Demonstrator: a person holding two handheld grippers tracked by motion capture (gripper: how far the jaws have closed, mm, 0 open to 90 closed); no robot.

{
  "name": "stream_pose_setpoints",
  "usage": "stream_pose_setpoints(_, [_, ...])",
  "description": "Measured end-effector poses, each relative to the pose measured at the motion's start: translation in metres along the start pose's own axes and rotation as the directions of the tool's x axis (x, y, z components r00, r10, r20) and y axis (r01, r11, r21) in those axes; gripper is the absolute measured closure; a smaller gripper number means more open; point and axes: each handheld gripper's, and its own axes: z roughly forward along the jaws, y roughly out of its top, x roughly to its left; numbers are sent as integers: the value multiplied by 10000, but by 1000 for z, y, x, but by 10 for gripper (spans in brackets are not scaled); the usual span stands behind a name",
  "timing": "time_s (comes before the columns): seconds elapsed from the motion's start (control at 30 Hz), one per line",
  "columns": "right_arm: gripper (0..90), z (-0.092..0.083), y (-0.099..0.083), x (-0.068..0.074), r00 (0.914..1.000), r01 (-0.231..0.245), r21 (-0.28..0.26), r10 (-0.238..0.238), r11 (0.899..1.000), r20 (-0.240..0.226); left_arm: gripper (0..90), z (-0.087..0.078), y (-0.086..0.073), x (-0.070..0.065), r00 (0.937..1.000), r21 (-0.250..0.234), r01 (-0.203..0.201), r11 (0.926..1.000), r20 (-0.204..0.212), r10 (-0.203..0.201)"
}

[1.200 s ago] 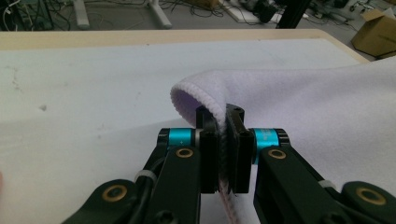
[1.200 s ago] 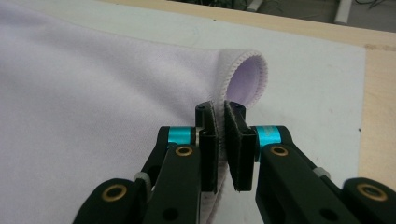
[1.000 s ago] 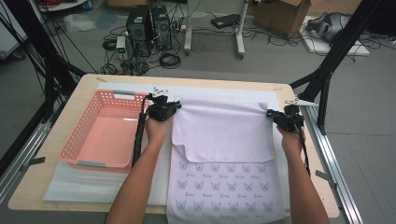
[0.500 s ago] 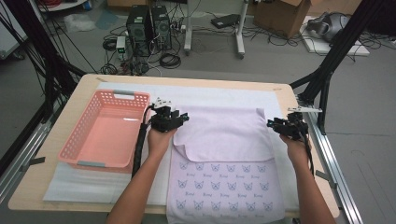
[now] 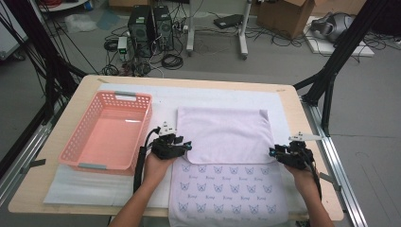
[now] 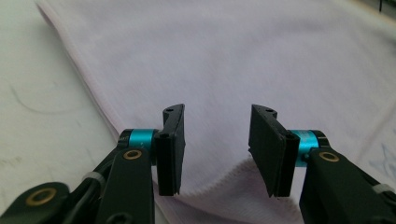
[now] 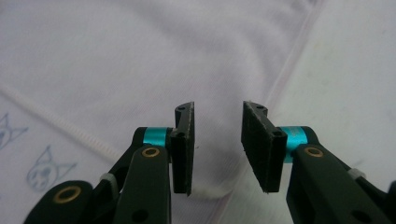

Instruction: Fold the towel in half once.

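Cables cluttered the floor beyond the desk [image 5: 66,198]. Lilac towel [image 5: 222,137] lay on the desk, its far part folded over the near (first fold apparently done). Left tool [image 5: 187,147] and right tool [image 5: 273,152], jaws just opened, stood released at the fold's corners; further folds and the pink basket [image 5: 101,163] remained.

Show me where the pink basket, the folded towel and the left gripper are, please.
pink basket [image 5: 142,124], high view, right rim.
folded towel [image 5: 222,132], high view, middle of plain folded-over layer.
left gripper [image 6: 215,140], left gripper view, midway between open jaws.
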Motion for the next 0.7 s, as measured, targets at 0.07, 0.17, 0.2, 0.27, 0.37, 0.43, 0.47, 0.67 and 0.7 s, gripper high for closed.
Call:
stream_pose_setpoints(0.07, [654, 0, -8, 2, 10000, 38, 102, -38, 9999, -74, 588, 0, -4, -4, 9999, 237, -120, 9996, -33, 121])
stream_pose_setpoints(0.17, [672, -4, -14, 2, 9999, 57, 90, -55, 9999, -140, 640, -3, -15, -6, 9998, 247, -197, 9995, -37, 198])
stream_pose_setpoints(0.2, [678, -7, -16, 1, 9999, 50, 13, -50, 10000, -128, 652, -5, -16, -6, 9999, 180, -105, 9998, -54, 106])
stream_pose_setpoints(0.27, [680, -12, -17, 0, 9999, -49, -70, 48, 10000, -90, 657, -8, -18, -6, 10000, 164, 35, 9999, -82, -34])
stream_pose_setpoints(0.37, [686, -21, -20, -3, 9997, -248, -325, 247, 9992, -43, 650, -15, -23, -6, 9997, 64, 123, 9999, -195, -122])
stream_pose_setpoints(0.43, [686, -28, -21, -6, 9995, -314, -534, 318, 9981, 63, 624, -21, -27, -6, 9992, -96, 278, 9996, -284, -280])
stream_pose_setpoints(0.47, [687, -32, -22, -7, 9991, -411, -623, 419, 9972, 116, 613, -24, -28, -6, 9993, -125, 250, 9996, -270, -253])
stream_pose_setpoints(0.67, [680, -34, -23, -7, 9985, -487, -864, 506, 9951, 194, 583, -24, -29, -7, 9994, -47, 218, 9998, -268, -219])
stream_pose_setpoints(0.7, [674, -32, -22, -5, 9988, -456, -807, 469, 9957, 145, 581, -24, -29, -8, 9994, 8, 123, 9999, -319, -123])
